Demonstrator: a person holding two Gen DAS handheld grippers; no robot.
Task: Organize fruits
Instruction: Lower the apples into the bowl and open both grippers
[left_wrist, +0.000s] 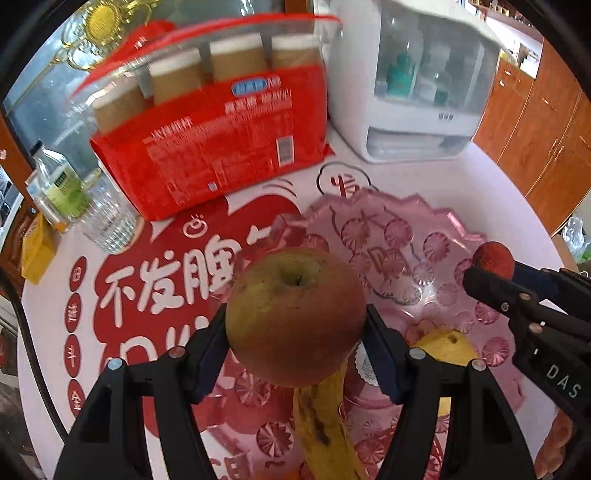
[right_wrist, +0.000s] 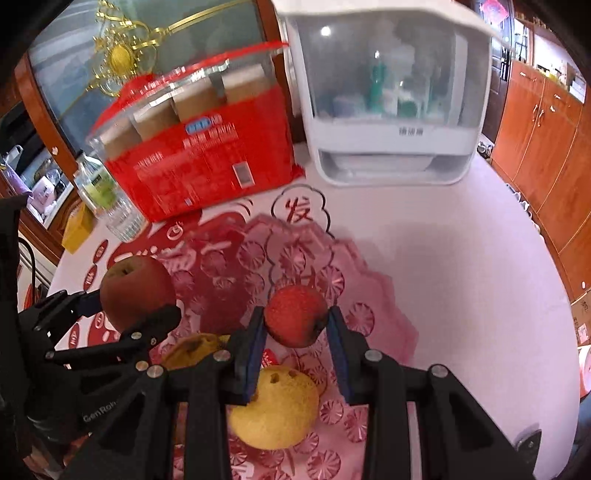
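On the table's printed cover (left_wrist: 122, 280), large white characters read 不发 on red, and a red 发 (right_wrist: 298, 213) sits in a cloud outline. "DAS" shows on the right gripper's body, "GenRo" on the left's. Above the pink glass plate (left_wrist: 436, 236), the left gripper (left_wrist: 295, 325) clamps a green-red apple (left_wrist: 293, 314) between its pads. Right gripper (right_wrist: 296, 317) pinches a small red fruit (right_wrist: 295, 314). Yellow fruit (right_wrist: 275, 406) lies on the plate below.

Greenish-red apple (left_wrist: 295, 314) and small red fruit (right_wrist: 295, 316) held above pink plate (left_wrist: 436, 236)
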